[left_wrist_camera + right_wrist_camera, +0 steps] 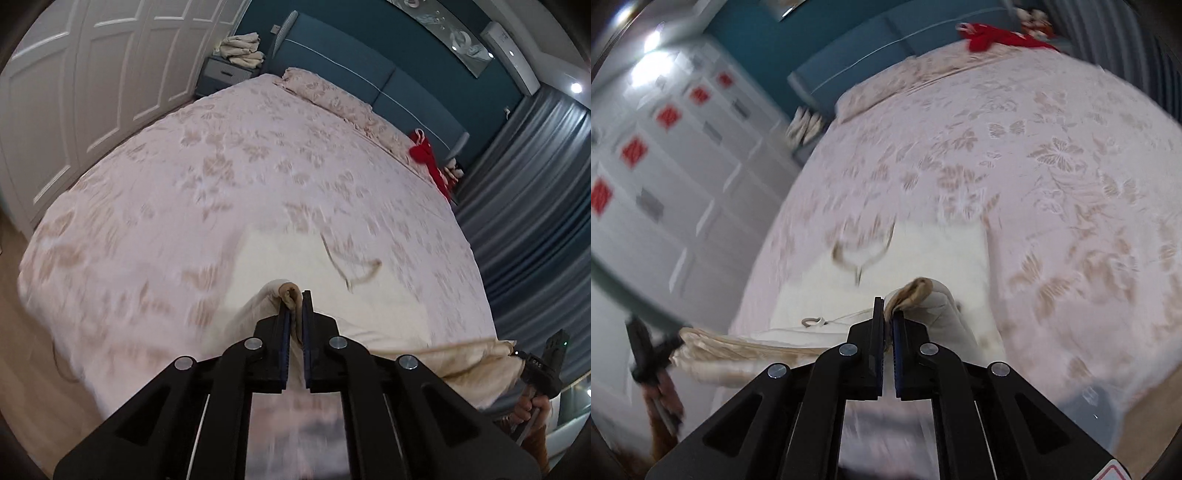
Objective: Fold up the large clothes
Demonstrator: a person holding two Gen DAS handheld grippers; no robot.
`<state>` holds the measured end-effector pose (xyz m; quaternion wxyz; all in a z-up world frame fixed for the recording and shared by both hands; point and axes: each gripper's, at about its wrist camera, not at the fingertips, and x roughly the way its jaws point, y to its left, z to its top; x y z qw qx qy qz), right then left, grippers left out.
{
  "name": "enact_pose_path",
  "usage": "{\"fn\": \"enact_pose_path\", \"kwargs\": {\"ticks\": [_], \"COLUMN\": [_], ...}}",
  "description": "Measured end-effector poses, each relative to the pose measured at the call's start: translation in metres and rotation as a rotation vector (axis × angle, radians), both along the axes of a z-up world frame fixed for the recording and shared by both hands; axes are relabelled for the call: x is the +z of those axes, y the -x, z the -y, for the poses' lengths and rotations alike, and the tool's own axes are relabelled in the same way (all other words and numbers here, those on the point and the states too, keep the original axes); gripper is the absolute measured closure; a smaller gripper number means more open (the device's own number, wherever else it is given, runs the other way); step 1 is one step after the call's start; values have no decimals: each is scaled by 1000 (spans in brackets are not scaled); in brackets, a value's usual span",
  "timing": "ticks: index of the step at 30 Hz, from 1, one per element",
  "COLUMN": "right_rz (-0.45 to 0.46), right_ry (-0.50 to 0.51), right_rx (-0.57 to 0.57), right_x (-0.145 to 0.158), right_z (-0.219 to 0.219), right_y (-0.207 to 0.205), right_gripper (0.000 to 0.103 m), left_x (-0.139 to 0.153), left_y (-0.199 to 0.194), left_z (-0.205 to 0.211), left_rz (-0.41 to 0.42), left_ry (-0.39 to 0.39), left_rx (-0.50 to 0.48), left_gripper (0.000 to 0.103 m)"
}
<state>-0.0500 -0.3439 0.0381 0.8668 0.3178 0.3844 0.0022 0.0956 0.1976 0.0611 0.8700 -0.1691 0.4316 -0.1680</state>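
Note:
A cream garment (295, 258) with a tan drawstring (354, 273) lies partly on the bed, its near edge lifted. My left gripper (295, 299) is shut on a bunched tan-edged corner of it. My right gripper (888, 306) is shut on the other corner (916, 291). The garment's edge stretches between the two grippers. The right gripper shows in the left wrist view (517, 354) at the lower right, and the left gripper shows in the right wrist view (676, 341) at the lower left. The garment spreads ahead in the right wrist view (923, 254). Both views are motion-blurred.
The bed (184, 184) has a pale pink leaf-patterned cover and a pillow (332, 96) by a blue headboard (369, 62). A red garment (428, 155) lies at the far right corner. Folded cream clothes (242, 48) sit on a nightstand. White wardrobes (74, 92) stand left, grey curtains (535, 203) right.

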Motion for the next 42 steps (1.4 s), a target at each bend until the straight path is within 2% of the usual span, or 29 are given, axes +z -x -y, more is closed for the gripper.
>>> {"fn": "enact_pose_path", "kwargs": {"ticks": [3, 6, 12, 14, 16, 17, 18, 20, 22, 23, 25, 27, 30, 32, 33, 34, 35, 36, 37, 38, 39, 42], "right_rz": [0, -3, -52, -53, -39, -24, -10, 67, 166, 191, 146, 49, -33, -84, -106, -117, -128, -145, -151, -147, -133, -28], "right_ry": [-8, 18, 100, 122, 121, 118, 121, 147, 172, 188, 233, 287, 281, 279, 283, 280, 263, 247, 245, 244, 239, 225], "right_rx": [-59, -92, -120, -119, -132, -143, -155, -208, -258, -260, -213, -172, -157, -153, -151, -145, -133, -127, -125, -121, -123, -150], "right_x": [-34, -54, -98, -102, -101, -97, -93, -74, -55, -49, -54, -71, -97, -112, -118, -122, -125, -128, -128, -125, -119, -91], "right_z": [11, 10, 4, 1, 0, 0, -1, -1, 0, 0, -2, -3, -2, -1, -2, -3, -3, -3, -4, -4, -4, -1], "right_y": [-42, -69, -104, -107, -107, -104, -102, -87, -65, -59, -63, -77, -89, -100, -106, -108, -112, -116, -118, -119, -119, -113], "right_gripper": [99, 99, 97, 91, 87, 79, 72, 40, 29, 26, 25, 25, 25, 27, 29, 39, 55, 61, 82, 93, 94, 96], "left_x": [-21, -51, -112, -126, -128, -124, -120, -110, -93, -89, -88, -105, -134, -147, -152, -156, -158, -159, -157, -152, -147, -118], "left_y": [-42, -78, -129, -136, -134, -131, -128, -123, -111, -108, -110, -125, -139, -143, -146, -149, -152, -152, -152, -152, -152, -149], "left_z": [26, 45, 65, 68, 67, 61, 57, 48, 33, 30, 28, 35, 45, 51, 55, 58, 61, 61, 62, 61, 60, 48], "left_rz": [22, -3, -88, -96, -78, -50, -31, -13, 37, 54, 49, -35, -118, -154, -169, -188, -207, -214, -210, -200, -191, -128], "left_ry": [-99, -163, -218, -244, -289, -295, -276, -226, -155, -137, -102, -116, -135, -119, -116, -112, -105, -107, -113, -111, -106, -54], "left_rx": [12, 32, 69, 89, 142, 186, 199, 193, 209, 215, 189, 138, 95, 70, 52, 36, 29, 31, 39, 44, 50, 75], "left_gripper": [97, 95, 92, 84, 35, 29, 28, 23, 6, 5, 5, 5, 6, 15, 25, 40, 48, 61, 76, 84, 89, 92]}}
